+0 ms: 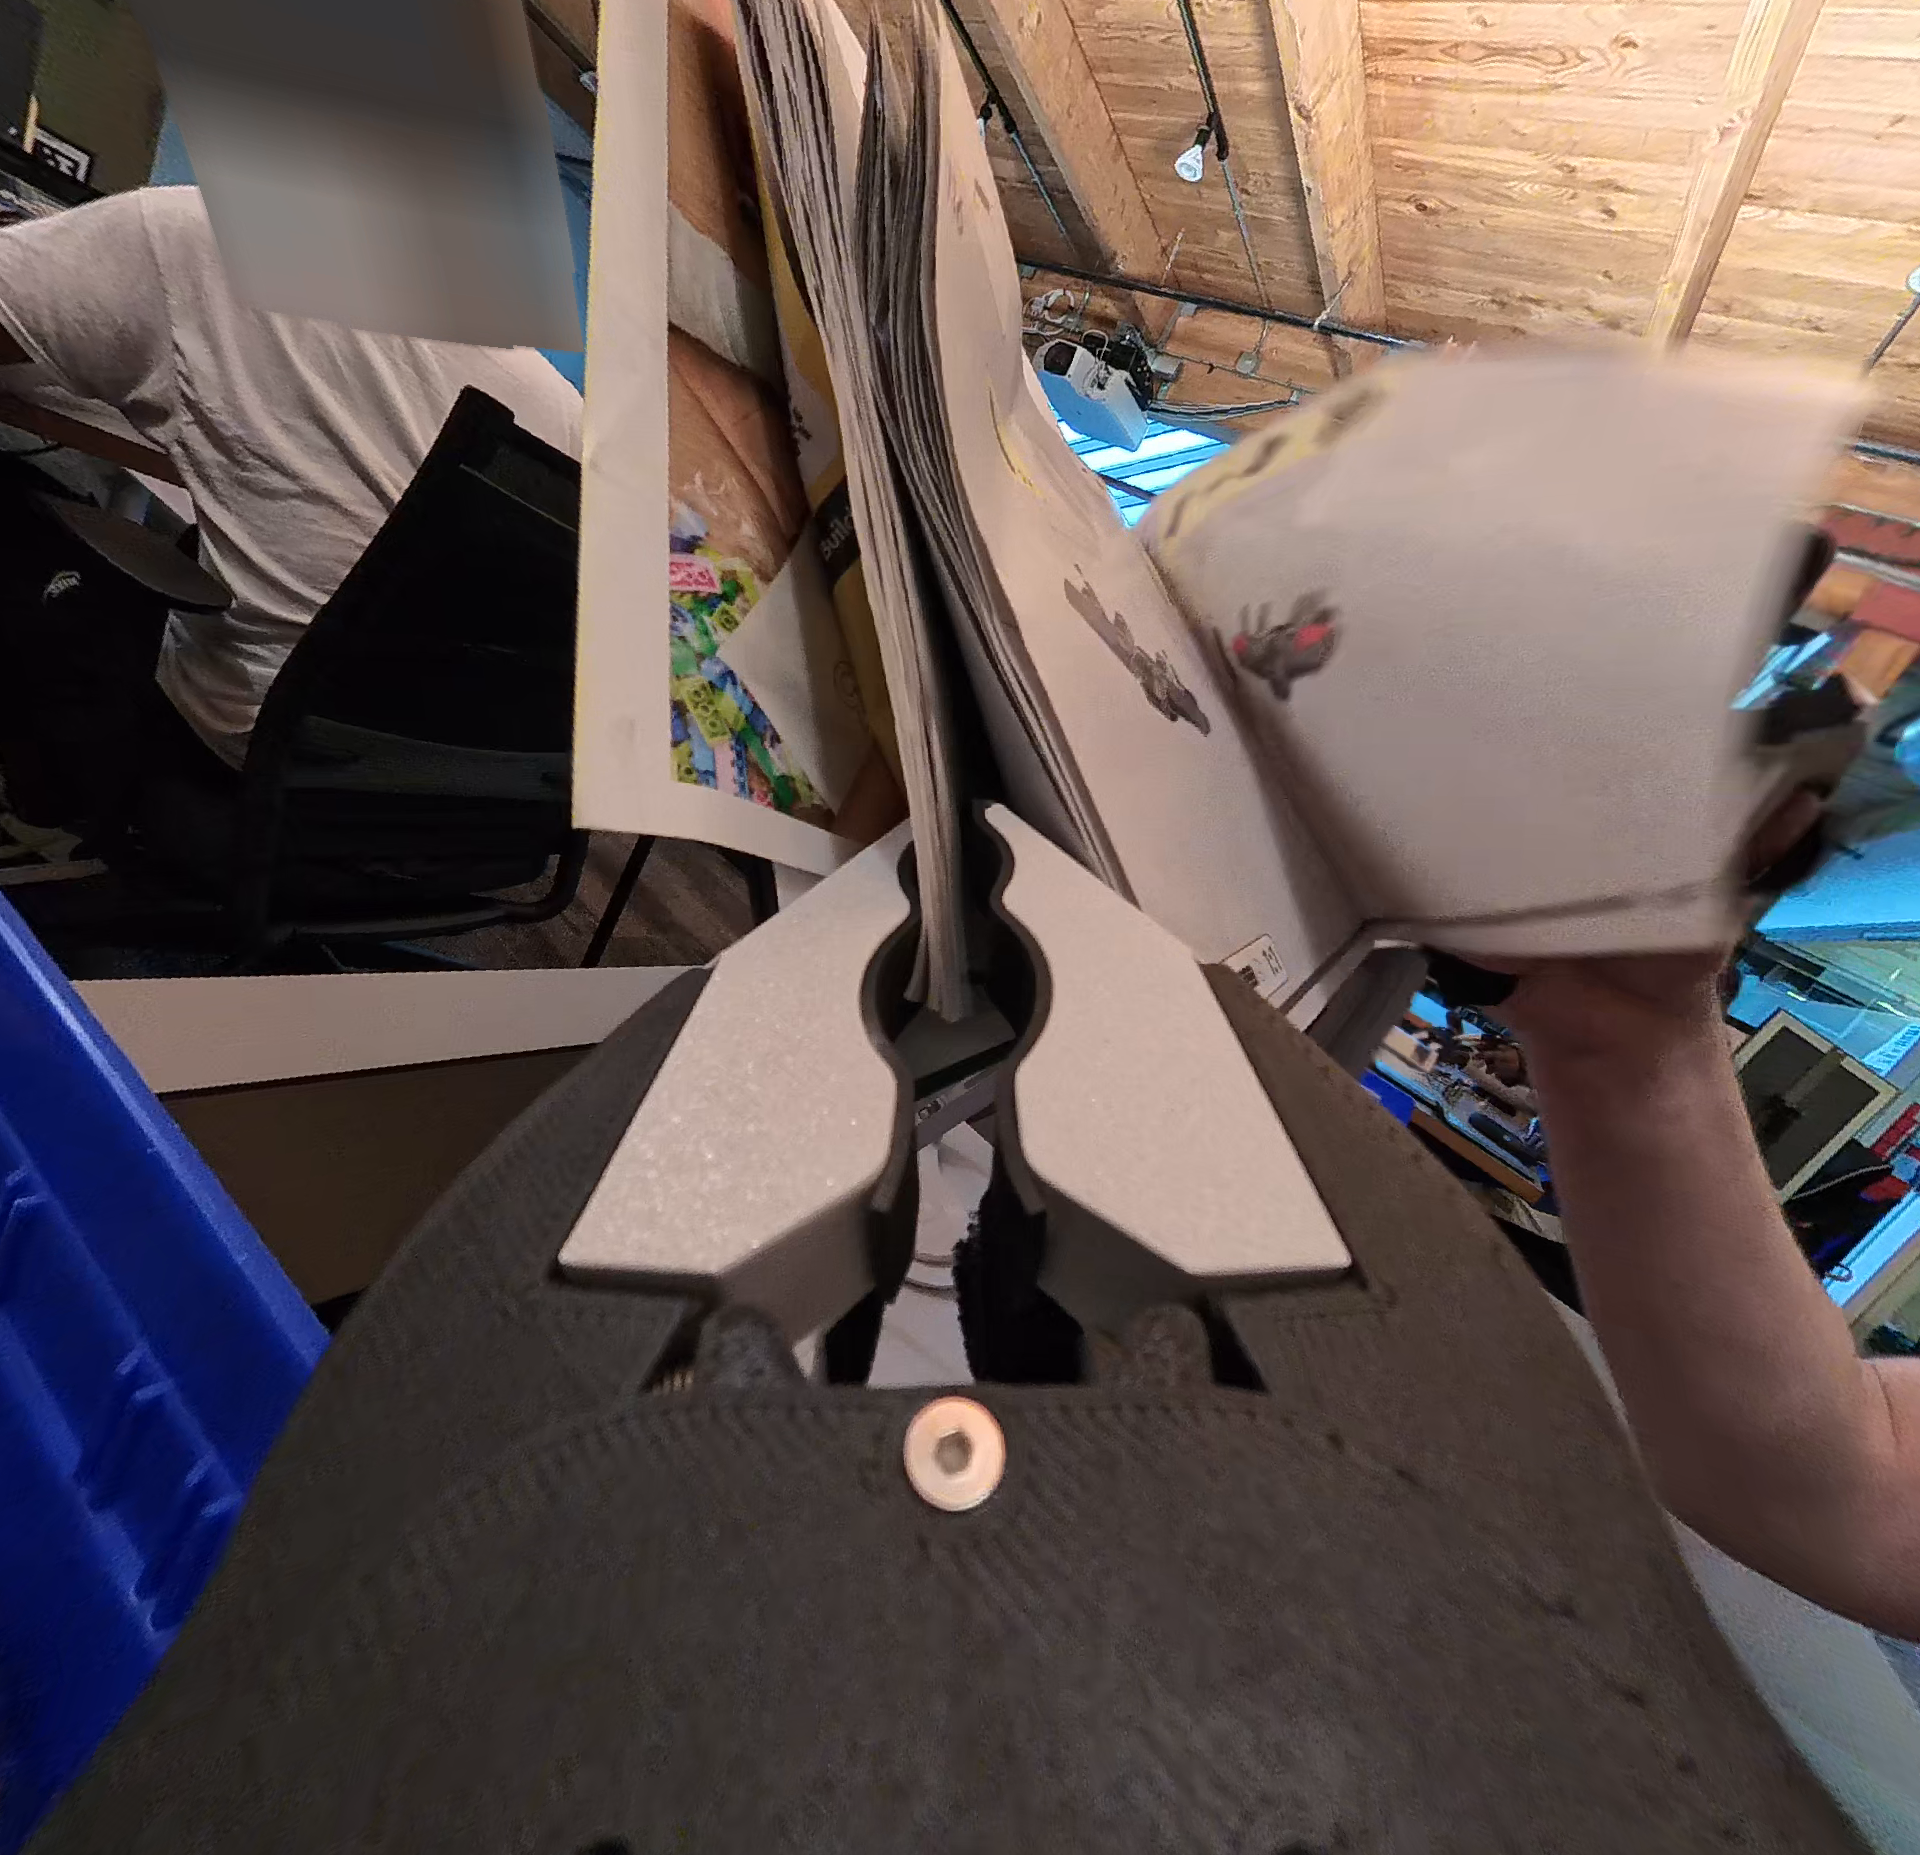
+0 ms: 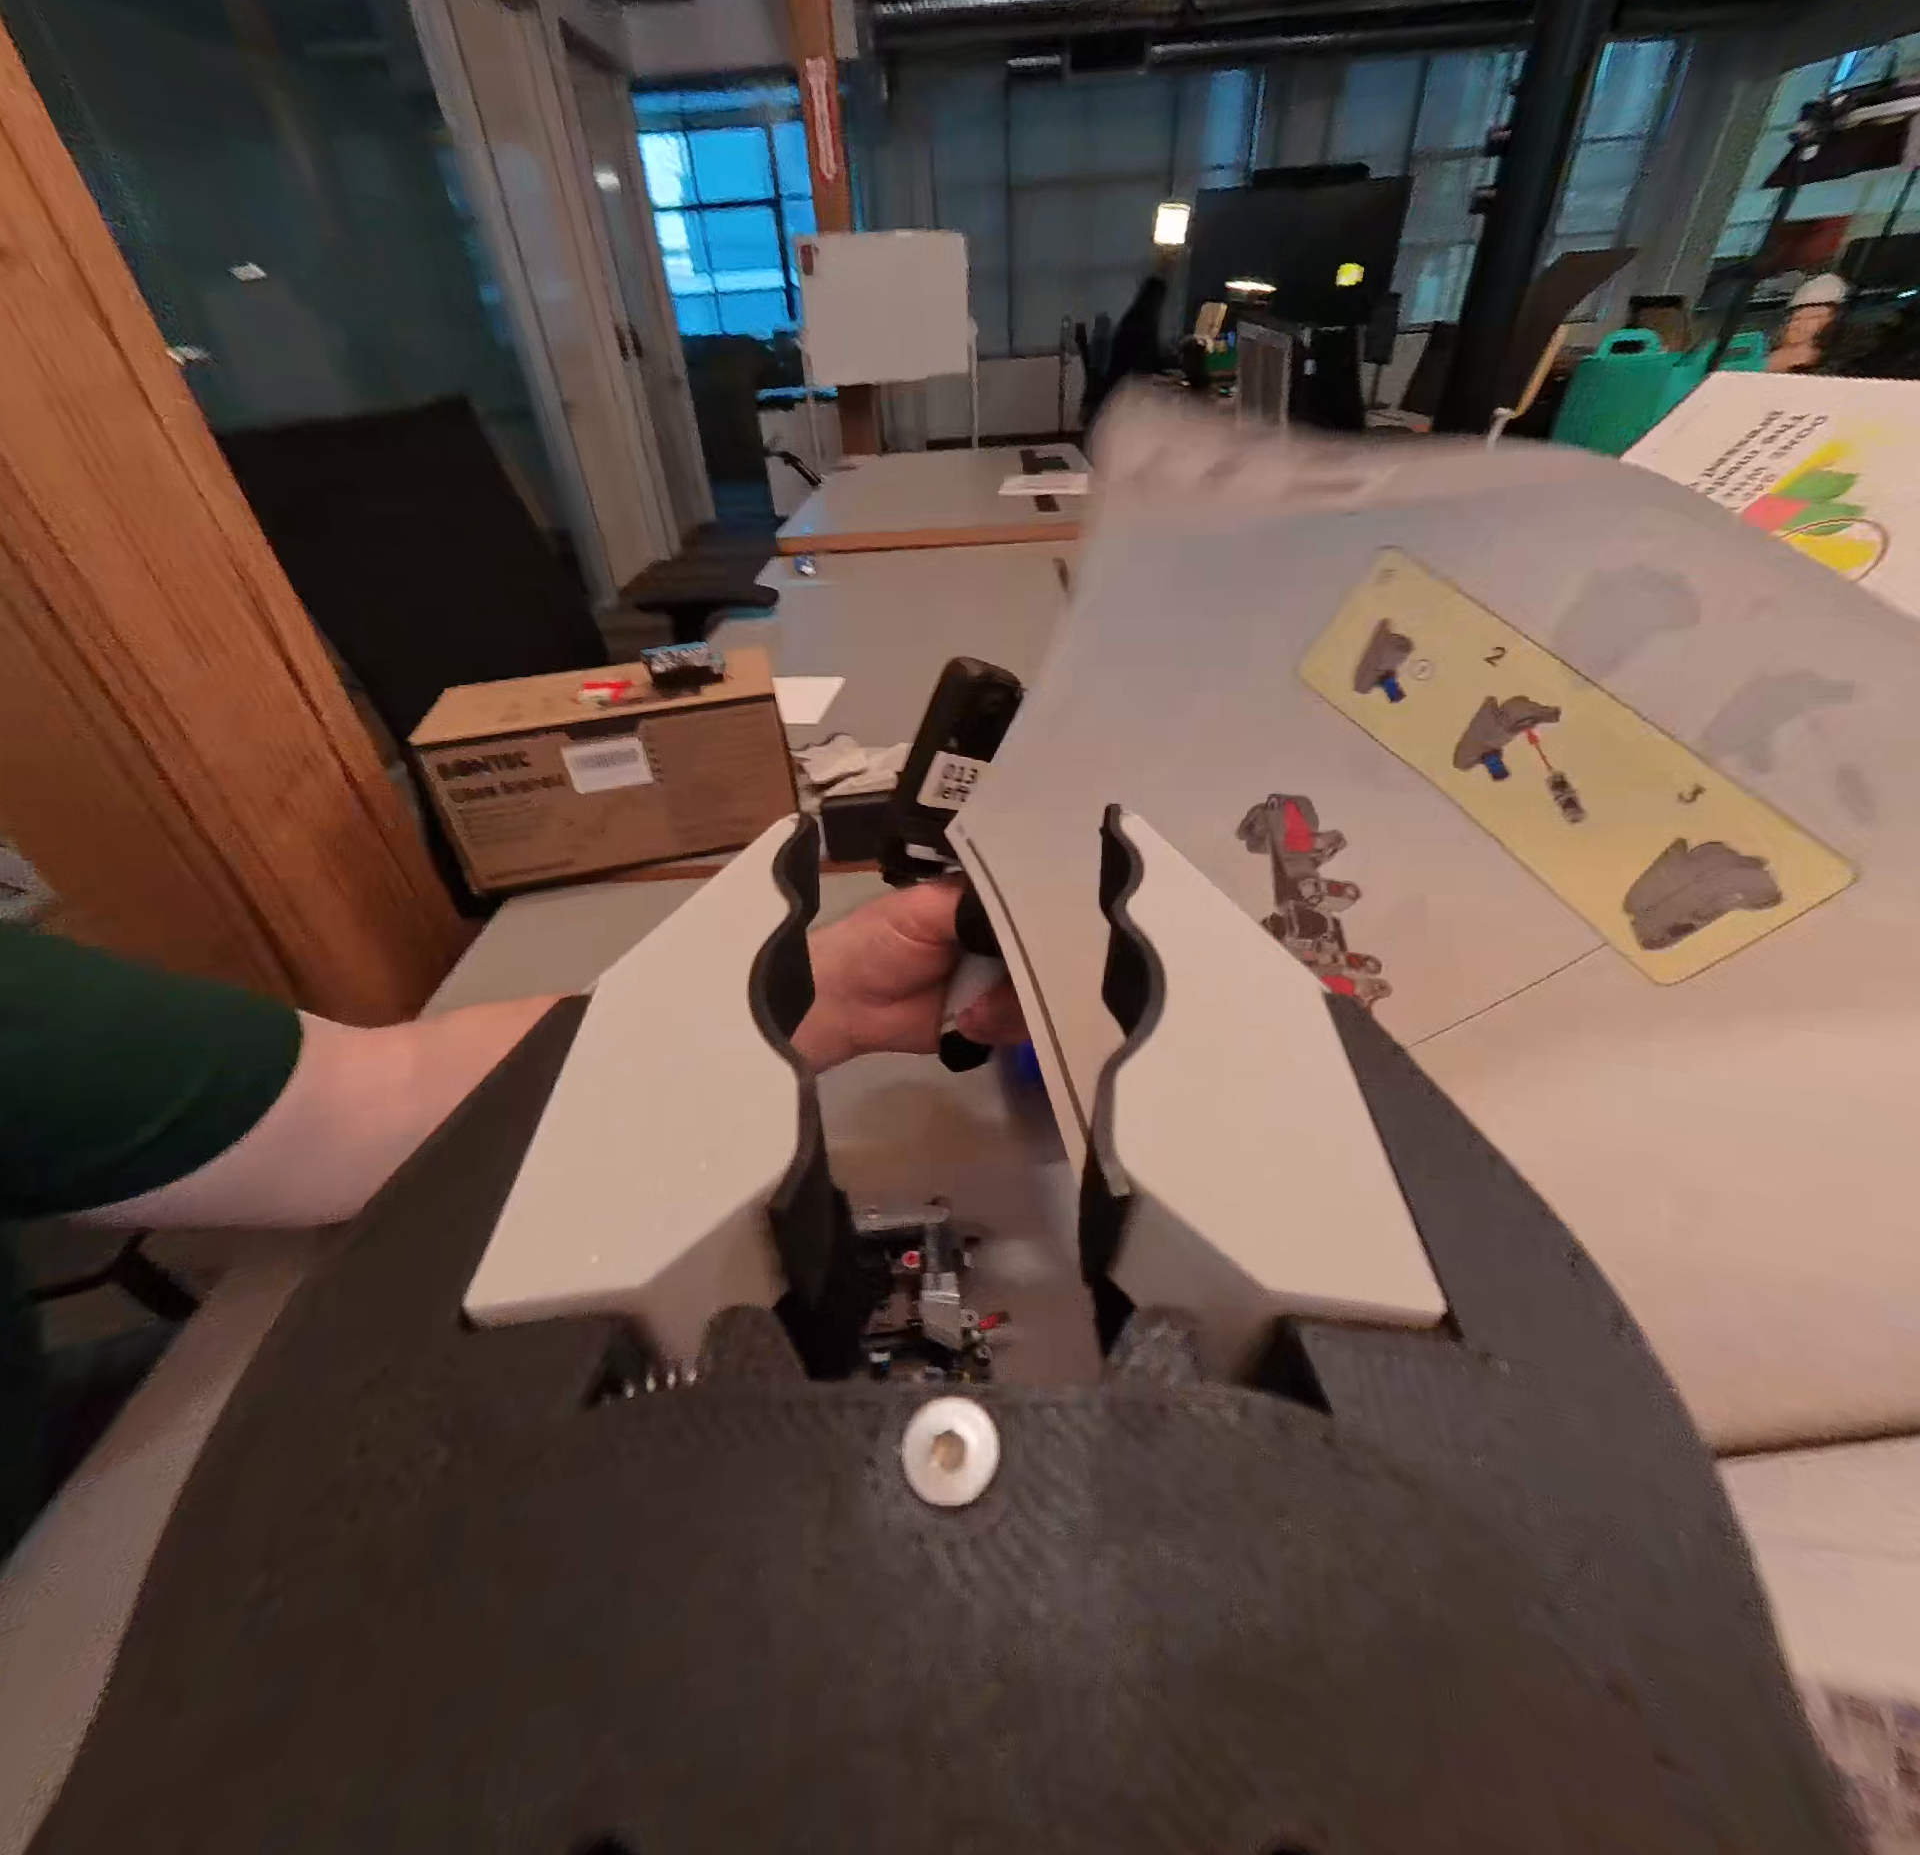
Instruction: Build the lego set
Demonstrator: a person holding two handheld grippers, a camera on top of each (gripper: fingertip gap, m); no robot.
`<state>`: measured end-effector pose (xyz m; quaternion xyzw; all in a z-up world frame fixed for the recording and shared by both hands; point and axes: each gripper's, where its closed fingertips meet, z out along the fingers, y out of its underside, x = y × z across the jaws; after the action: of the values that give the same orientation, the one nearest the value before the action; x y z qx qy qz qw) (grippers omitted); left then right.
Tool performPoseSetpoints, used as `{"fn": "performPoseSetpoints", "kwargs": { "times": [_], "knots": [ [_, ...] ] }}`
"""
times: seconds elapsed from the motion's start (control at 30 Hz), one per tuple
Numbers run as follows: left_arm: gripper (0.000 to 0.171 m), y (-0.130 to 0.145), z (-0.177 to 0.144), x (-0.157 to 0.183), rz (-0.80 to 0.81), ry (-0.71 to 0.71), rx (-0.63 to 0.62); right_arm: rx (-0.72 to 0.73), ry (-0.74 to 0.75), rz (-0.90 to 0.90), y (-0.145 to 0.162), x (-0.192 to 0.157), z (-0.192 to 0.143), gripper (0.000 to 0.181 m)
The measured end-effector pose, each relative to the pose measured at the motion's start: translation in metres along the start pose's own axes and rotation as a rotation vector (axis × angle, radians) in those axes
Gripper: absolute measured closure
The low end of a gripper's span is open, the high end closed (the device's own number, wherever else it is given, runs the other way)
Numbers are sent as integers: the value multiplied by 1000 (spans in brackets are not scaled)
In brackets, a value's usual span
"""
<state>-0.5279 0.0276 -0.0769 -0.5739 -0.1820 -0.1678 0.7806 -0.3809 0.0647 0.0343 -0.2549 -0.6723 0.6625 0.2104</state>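
**Instruction booklet clamped upright in the left tool, pages fanned toward the right tool**

The left tool [image 1: 951, 912] is closed on the lower edge of the Lego instruction booklet [image 1: 914, 517], which stands on end: its spine runs straight up and away from the tool tips, and its pages fan out to either side. To the left of the tips hangs the cover with a picture of coloured bricks; to the right, a blurred leaf curls outward over the person's right hand [image 1: 1621, 1016].

The right tool [image 2: 951, 974] has its fingers apart, gripping nothing. A curved page edge [image 2: 1023, 984] of the booklet passes between them, close to the right finger; whether it touches is unclear. The open page spreads out to the right of this tool, showing building steps in a yellow panel. Ahead, between the fingers, the person's left hand [image 2: 894, 974] grips the other tool's black handle. Below the gap, near the tool's base, a partly built grey Lego model [image 2: 930, 1296] lies on the desk [image 2: 582, 932]. A cardboard box [image 2: 613, 766] sits ahead to the left.
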Motion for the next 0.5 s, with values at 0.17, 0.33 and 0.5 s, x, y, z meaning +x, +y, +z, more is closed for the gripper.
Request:
{"fn": "performPoseSetpoints", "kwargs": {
  "times": [0.17,0.33,0.5],
  "knots": [
    [170,0,0,0,-6,10,1,38,293,-77,-1,37,-50,130],
    [170,0,0,-1,-17,12,7,-148,850,-174,42,116,-169,114],
    [170,0,0,0,-8,4,5,-237,980,-22,101,156,-226,97]
  ]
}}
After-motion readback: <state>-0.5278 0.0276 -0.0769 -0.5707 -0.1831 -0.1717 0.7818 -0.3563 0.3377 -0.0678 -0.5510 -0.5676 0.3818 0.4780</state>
